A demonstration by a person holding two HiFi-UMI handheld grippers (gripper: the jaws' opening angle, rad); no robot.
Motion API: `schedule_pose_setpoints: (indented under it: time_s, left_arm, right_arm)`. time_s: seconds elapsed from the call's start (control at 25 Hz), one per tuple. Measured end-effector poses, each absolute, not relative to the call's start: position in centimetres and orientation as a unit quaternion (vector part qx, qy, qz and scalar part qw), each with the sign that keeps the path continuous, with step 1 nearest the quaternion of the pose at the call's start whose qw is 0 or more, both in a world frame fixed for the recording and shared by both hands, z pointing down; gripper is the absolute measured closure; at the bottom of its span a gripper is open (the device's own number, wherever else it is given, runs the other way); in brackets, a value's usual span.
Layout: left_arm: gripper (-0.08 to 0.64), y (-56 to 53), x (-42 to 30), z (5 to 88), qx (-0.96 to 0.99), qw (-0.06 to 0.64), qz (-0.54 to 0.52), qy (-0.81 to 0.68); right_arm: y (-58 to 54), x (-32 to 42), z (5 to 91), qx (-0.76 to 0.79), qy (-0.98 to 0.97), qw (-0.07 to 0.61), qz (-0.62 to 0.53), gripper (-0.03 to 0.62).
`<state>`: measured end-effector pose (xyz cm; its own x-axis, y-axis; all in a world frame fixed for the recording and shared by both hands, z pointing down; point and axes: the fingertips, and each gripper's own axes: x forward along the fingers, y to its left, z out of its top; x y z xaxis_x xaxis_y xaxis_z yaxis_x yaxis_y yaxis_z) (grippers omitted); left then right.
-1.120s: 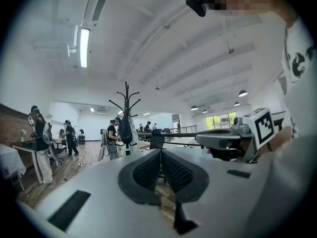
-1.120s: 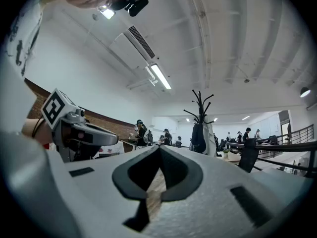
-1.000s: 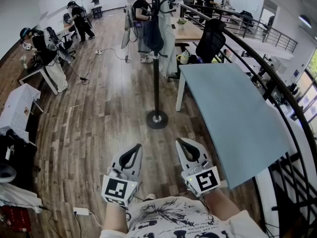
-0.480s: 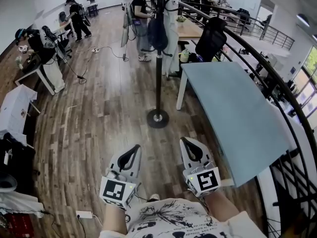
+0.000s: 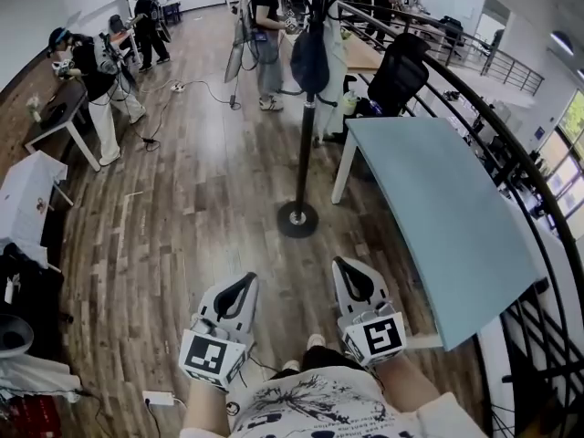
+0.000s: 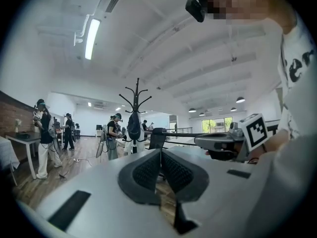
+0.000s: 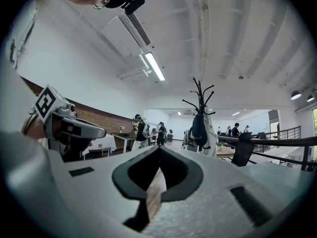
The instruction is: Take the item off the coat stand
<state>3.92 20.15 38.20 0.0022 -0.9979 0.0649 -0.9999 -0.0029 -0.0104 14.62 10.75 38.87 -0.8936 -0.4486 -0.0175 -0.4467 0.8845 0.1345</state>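
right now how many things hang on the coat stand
2: a dark bag against the coat stand pole, and a pale garment just right of it in the head view. Others may be hidden.

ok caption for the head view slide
Left claw and right claw, shut and empty, face the coat stand and its dark item.

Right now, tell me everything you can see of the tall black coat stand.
The tall black coat stand stands upright on the wooden plank floor: a thin pole on a round disc base, near the pale blue table's corner. Curved hooks branch from its top. A dark blue bag and a pale garment hang high on it.
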Motion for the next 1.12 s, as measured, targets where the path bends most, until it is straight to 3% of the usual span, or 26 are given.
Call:
schedule_pose_setpoints:
  time_s: [0.32, 1.12]
  left_arm:
    - [0.555, 16.6, -2.0, 39.7, 0.683, 0.020, 0.028, -0.729]
    - [0.555, -9.4, -15.9, 37.3, 0.688, -0.037, 0.024, -0.724]
  right_arm:
    - [6.3, 7.8, 40.0, 0.200, -0.978, -0.004, -0.067, 0.598]
    - [-21.0, -6.3, 38.2, 0.215, -0.970, -0.017, -0.110, 0.598]
